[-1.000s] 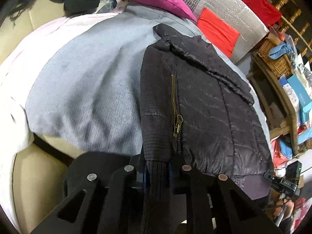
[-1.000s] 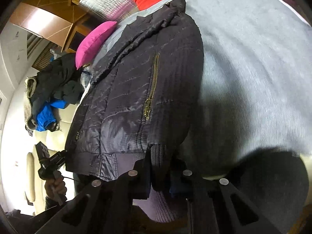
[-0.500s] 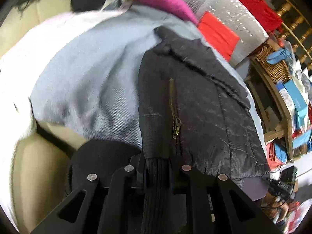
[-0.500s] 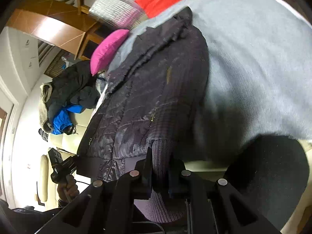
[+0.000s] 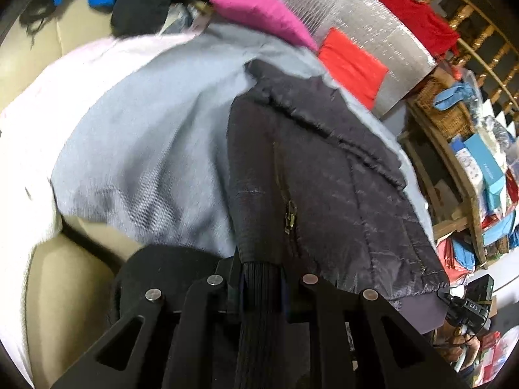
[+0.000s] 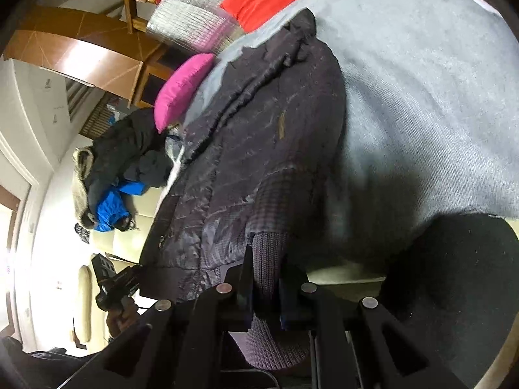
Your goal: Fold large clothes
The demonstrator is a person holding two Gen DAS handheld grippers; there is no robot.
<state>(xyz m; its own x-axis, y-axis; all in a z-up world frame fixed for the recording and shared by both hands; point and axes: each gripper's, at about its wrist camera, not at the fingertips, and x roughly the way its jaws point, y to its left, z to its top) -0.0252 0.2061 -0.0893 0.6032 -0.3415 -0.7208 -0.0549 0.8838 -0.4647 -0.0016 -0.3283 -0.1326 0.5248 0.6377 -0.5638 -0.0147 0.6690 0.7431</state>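
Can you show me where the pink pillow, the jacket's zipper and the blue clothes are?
pink pillow [image 5: 259, 13]: left wrist view, middle of its top.
zipper [image 5: 289, 215]: left wrist view, brass pull on the dark jacket [image 5: 324, 168].
blue clothes [image 6: 112, 209]: right wrist view, middle of the bright blue fabric.

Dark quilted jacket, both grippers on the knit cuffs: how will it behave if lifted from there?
Likely floppy: the jacket drapes flat over the grey blanket, following its curve. Probably light for its bulk, given the thin quilted shell. The ribbed cuff may stretch before the body follows; the left gripper and right gripper pinch only knit edges, so expect sagging between them.
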